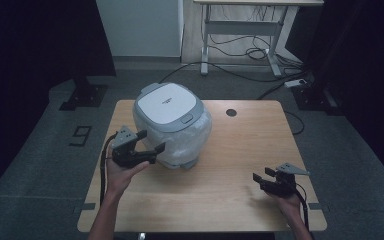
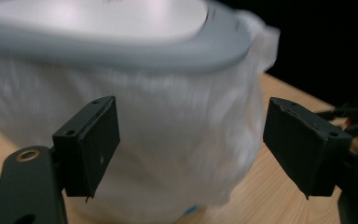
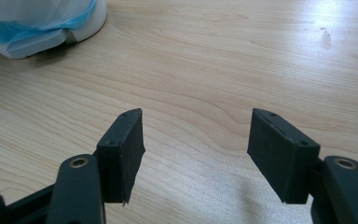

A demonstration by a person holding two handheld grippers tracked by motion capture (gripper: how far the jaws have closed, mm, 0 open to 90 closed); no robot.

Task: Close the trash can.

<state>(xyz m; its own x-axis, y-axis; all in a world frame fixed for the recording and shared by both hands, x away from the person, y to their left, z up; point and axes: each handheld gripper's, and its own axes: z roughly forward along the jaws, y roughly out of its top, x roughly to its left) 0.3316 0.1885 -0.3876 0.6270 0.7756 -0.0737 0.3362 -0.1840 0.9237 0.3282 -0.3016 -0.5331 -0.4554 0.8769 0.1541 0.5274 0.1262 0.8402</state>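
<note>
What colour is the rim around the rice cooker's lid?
Grey, around a white panel; the high view shows the rice cooker's lid best.

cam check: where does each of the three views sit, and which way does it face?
High view: above the person's side, facing forward and down on the table; shows forearms, left hand-held gripper, right hand-held gripper.
Left gripper view: on the left hand-held gripper, facing the plastic-wrapped rice cooker close up; open jaws frame it.
Right gripper view: on the right hand-held gripper, facing bare tabletop; open jaws, nothing between.
Shared: all three show the rice cooker and the table.
</note>
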